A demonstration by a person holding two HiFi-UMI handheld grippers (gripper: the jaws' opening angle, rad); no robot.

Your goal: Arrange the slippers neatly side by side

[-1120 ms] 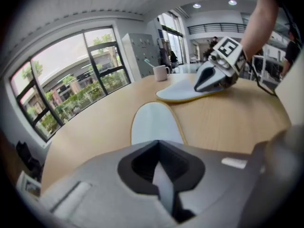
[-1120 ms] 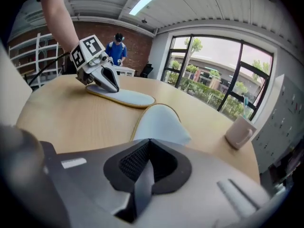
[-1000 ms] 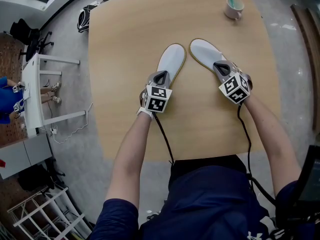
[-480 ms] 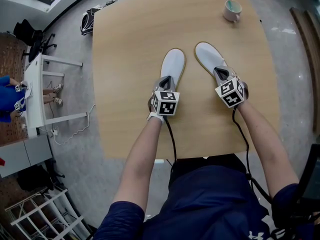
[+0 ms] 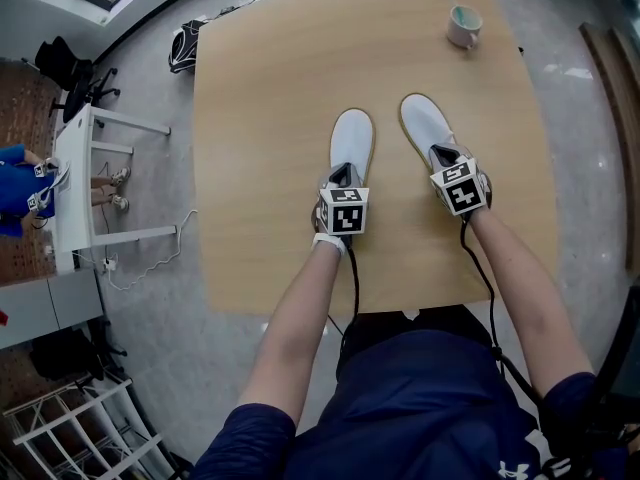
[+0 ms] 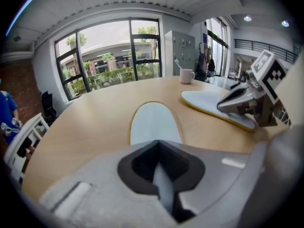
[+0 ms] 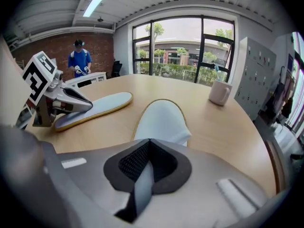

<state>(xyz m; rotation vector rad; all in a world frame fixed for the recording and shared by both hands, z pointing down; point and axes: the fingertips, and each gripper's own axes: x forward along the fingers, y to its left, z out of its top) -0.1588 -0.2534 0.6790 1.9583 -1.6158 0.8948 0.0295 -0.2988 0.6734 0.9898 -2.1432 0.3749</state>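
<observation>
- The left slipper [image 5: 352,140] lies sole-down near the middle of the wooden table [image 5: 270,118], toe pointing straight away from the person.
- The right slipper [image 5: 425,123] lies beside it, apart, with its toe angled in towards the left one, so the gap is narrower at the toes than at the heels.
- The left gripper [image 5: 343,178] has its jaws pinched on the left slipper's heel edge.
- The right gripper [image 5: 445,156] is clamped likewise on the right slipper's heel.
- A mug [image 5: 465,24] stands well apart at the table's far edge.
</observation>
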